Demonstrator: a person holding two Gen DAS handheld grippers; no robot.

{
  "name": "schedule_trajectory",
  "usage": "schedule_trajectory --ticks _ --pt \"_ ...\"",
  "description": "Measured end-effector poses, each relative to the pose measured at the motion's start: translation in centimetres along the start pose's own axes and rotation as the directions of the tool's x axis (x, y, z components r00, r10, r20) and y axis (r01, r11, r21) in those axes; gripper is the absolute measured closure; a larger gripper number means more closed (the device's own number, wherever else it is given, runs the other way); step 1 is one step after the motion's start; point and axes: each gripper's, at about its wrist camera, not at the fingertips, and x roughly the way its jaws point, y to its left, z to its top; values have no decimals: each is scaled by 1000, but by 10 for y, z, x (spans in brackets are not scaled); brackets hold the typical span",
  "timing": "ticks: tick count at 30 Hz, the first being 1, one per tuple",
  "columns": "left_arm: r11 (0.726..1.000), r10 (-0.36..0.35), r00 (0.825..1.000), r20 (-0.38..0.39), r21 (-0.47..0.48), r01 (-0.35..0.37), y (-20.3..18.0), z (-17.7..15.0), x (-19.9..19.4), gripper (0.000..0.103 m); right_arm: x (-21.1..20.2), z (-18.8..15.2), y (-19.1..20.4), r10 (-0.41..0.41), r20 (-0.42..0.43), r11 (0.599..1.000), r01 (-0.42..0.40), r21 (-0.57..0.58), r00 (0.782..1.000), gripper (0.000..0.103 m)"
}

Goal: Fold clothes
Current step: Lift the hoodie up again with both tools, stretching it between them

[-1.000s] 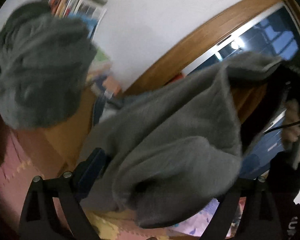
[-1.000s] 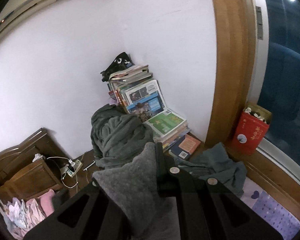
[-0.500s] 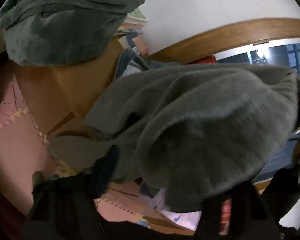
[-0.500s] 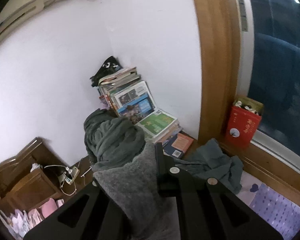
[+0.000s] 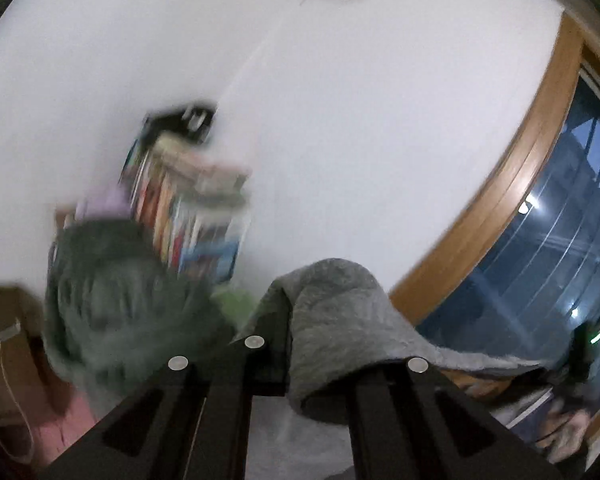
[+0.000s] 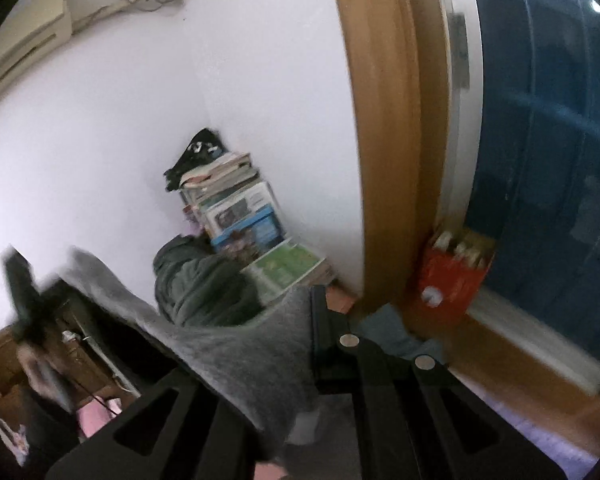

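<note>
I have the left gripper clamped on one edge of the grey fleece garment, the right gripper pinching another; it hangs stretched between them, so no fold is made yet; only the right view shows the red box by the window frame

Fuzzy grey cloth garment, matt
</note>
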Motion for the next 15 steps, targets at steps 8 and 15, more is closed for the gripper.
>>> schedule_trajectory --ticks 8,15 --pt "960 33 946 323 252 -120 -144 151 -131 97 -154 158 43 -68 441 996 85 -18 895 100" --pt "888 74 898 434 382 -258 -224 160 -186 96 -216 218 34 -80 534 997 73 33 842 98"
